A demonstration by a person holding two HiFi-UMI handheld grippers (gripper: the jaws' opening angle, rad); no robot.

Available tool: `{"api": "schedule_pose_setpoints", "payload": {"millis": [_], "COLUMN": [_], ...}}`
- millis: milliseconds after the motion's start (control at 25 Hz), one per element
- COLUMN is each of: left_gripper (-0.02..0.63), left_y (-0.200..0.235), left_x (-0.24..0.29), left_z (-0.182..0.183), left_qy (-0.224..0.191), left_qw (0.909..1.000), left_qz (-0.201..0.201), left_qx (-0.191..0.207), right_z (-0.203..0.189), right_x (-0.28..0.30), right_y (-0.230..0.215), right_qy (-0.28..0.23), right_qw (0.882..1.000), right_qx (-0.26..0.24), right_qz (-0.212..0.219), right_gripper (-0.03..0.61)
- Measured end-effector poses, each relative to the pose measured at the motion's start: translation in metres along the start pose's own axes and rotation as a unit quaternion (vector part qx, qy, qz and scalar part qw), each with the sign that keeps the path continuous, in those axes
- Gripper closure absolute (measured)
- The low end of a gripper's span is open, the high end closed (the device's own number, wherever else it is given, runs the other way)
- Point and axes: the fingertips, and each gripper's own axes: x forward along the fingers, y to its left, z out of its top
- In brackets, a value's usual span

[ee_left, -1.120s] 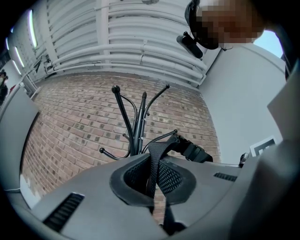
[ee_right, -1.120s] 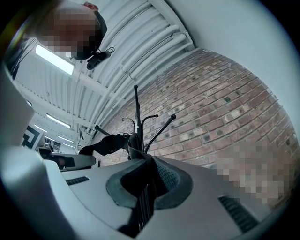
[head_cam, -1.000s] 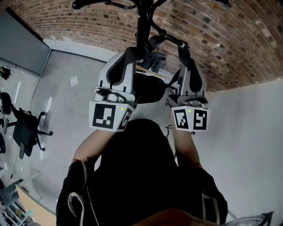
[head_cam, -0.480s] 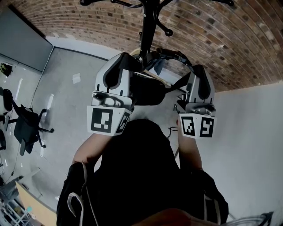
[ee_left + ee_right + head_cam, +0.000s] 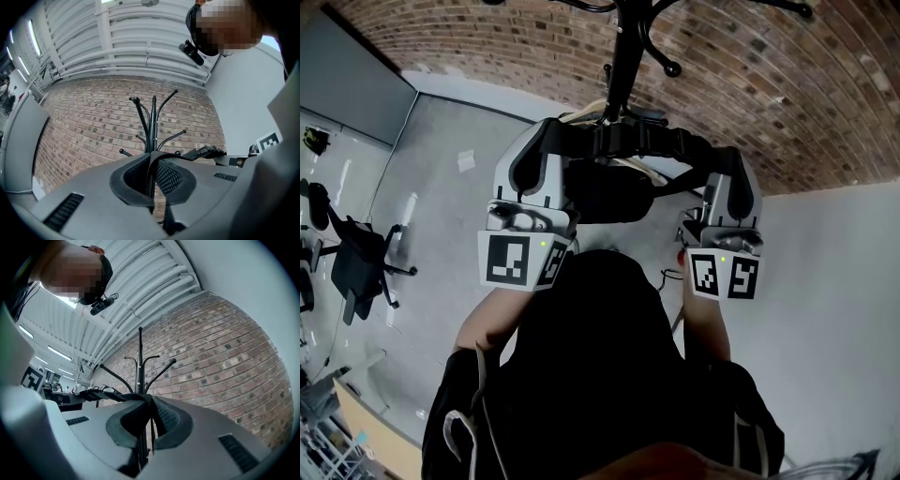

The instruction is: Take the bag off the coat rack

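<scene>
Head view: the left gripper (image 5: pixel 542 150) and right gripper (image 5: pixel 728 178) hold a black strap (image 5: pixel 642 142) stretched between them. The dark bag (image 5: pixel 609 192) hangs below the jaws, near the coat rack (image 5: pixel 623 66).
Left gripper view: jaws clamped on the strap.
Right gripper view: jaws likewise clamped on the strap, coat rack beyond.

I note a red brick wall (image 5: pixel 750 84) ahead meeting a plain white wall (image 5: pixel 834 328) at right, grey floor (image 5: pixel 441 244) with a black office chair (image 5: pixel 358 267) at far left near a grey partition (image 5: pixel 342 89), strip lights (image 5: pixel 33 36) lit on a white ribbed ceiling (image 5: pixel 140 47).
</scene>
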Motion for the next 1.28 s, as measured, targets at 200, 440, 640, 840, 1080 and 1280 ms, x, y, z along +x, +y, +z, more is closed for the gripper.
{"api": "schedule_pose_setpoints", "payload": {"millis": [200,440,640,840,1080,1280], "left_gripper": [0.592,0.592,0.592,0.592,0.591,0.591], "left_y": [0.007,0.007,0.005,0.001,-0.006,-0.008], "left_x": [-0.006,-0.018,-0.037,-0.057,-0.074,-0.084], "left_z": [-0.002,-0.003,-0.006,-0.007,-0.002,0.002], "left_qy": [0.001,0.004,0.007,0.02,0.021,0.019], "left_qw": [1.0,0.9999,0.9998,0.9993,0.9995,0.9993], "left_qz": [0.007,0.01,0.02,0.019,0.016,0.025], "left_qx": [0.004,-0.002,0.002,-0.024,-0.016,-0.022], "right_z": [-0.004,-0.006,-0.011,-0.01,-0.004,-0.001], "right_x": [-0.003,-0.01,-0.024,-0.043,-0.062,-0.072], "right_y": [0.0,0.003,0.009,0.019,0.026,0.032], "right_qy": [0.006,0.021,0.035,0.045,0.053,0.052], "right_qw": [1.0,1.0,0.999,0.999,0.998,0.998], "right_qx": [-0.001,-0.016,-0.033,-0.024,-0.033,-0.031], "right_qz": [-0.002,0.003,0.003,0.009,0.023,0.021], "right_gripper": [0.555,0.555,0.555,0.555,0.555,0.555]}}
